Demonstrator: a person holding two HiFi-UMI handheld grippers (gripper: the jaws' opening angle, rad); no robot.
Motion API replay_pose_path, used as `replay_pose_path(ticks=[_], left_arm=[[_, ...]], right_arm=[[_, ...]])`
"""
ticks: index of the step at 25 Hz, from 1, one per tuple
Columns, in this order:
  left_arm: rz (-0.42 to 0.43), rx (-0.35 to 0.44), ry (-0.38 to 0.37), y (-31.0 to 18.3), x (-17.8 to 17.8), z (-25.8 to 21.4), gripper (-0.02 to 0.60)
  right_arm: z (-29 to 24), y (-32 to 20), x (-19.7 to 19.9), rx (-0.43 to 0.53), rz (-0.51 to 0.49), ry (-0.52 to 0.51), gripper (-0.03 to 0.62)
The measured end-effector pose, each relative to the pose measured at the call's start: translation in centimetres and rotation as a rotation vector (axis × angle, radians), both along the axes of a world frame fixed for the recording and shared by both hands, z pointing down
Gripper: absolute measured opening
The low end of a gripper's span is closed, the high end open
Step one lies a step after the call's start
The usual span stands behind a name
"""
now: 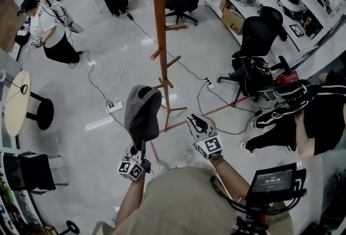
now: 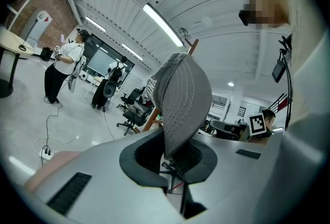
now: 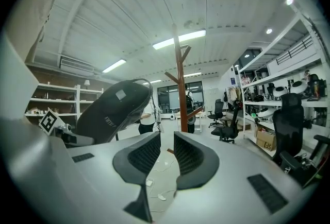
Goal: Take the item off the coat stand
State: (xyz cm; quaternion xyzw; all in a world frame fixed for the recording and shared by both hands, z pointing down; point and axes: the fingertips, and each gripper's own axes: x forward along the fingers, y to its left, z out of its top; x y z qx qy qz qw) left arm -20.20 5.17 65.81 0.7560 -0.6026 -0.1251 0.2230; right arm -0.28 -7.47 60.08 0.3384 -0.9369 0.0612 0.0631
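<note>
Your left gripper (image 1: 141,146) is clamped on the cap (image 1: 143,112), its jaws pinched nearly together on the brim's edge. The cap stands up out of them, its long axis running up and away from you toward the coat stand (image 1: 160,39). The stand rises just ahead, slightly right of the cap, roughly between your two hands. In the head view the cap's upper edge sits close beside a low peg. From the right gripper view there looks to be open air between cap and pole, so I judge it is already off the stand. What matters next is drawing the cap back toward you, away from those pegs. Your right gripper (image 1: 197,123) has its jaws apart with nothing between them, and the cap lies off to its left. Both hands are held out in front of your body, pointing about level toward the stand, the left nearer the cap.
</note>
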Motion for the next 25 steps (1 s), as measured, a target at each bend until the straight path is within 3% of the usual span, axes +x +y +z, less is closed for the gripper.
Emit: replay_pose_path(ticks=[12, 18, 25], left_arm=[[0.017, -0.033, -0.035, -1.5, 0.5, 1.1, 0.038], [0.025, -0.060, -0.008, -0.9, 1.4, 1.8, 0.038], [0.030, -0.075, -0.027, -3.2, 4.4, 0.9, 0.038]], right_arm=[[1.1, 0.0, -1.2, 0.034, -0.046, 0.070, 0.086], [1.1, 0.9, -0.5, 0.036, -0.040, 0.070, 0.086], [0.7, -1.2, 2.4, 0.027, -0.050, 0.059, 0.077]])
